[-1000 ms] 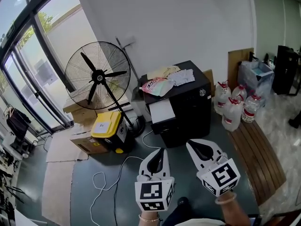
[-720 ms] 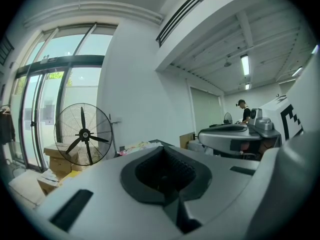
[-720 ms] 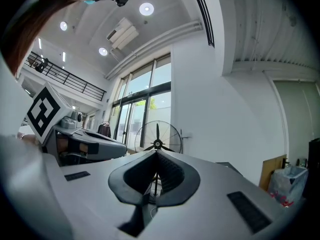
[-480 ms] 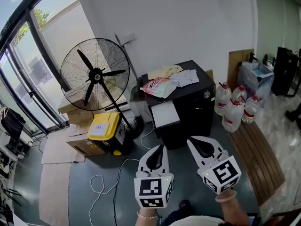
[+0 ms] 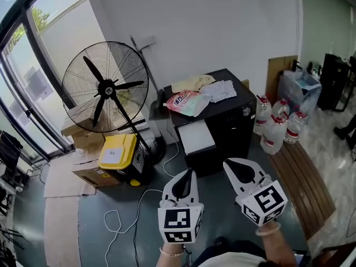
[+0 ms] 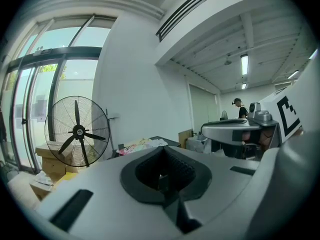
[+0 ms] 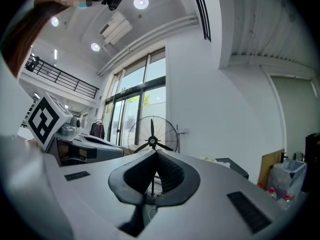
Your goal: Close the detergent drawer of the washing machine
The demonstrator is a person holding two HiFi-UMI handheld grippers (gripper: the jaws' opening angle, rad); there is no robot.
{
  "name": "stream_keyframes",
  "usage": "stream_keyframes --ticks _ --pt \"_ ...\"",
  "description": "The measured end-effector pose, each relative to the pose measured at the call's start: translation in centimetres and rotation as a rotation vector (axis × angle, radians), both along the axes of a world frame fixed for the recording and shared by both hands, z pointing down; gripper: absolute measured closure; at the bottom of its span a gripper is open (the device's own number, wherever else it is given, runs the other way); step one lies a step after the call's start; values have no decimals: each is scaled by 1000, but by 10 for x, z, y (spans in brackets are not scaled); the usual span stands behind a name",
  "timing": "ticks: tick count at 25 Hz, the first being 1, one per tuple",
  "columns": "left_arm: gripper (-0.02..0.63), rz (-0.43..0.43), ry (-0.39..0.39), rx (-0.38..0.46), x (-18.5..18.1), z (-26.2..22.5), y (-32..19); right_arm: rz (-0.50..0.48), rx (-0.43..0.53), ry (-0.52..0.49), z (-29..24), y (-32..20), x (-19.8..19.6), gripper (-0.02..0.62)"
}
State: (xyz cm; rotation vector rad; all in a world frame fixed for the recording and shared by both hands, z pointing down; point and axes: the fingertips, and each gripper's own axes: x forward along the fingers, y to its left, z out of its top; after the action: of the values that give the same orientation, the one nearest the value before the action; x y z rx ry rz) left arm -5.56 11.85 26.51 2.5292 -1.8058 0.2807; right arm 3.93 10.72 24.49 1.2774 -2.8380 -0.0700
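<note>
Beyond left gripper and right gripper, detergent drawer protrudes, untouched.

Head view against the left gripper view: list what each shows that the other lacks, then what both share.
Only the head view: the open drawer, water bottles and yellow box. Only the left gripper view: a ceiling light and a distant person. Both: the fan, the black machine with cloths on top, and the right gripper.
</note>
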Motion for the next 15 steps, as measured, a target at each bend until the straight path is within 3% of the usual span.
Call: stream_keyframes --ticks 15 --pt "589 -9 19 -46 -21 28 -55 -12 -48 50 29 -61 -24 571"
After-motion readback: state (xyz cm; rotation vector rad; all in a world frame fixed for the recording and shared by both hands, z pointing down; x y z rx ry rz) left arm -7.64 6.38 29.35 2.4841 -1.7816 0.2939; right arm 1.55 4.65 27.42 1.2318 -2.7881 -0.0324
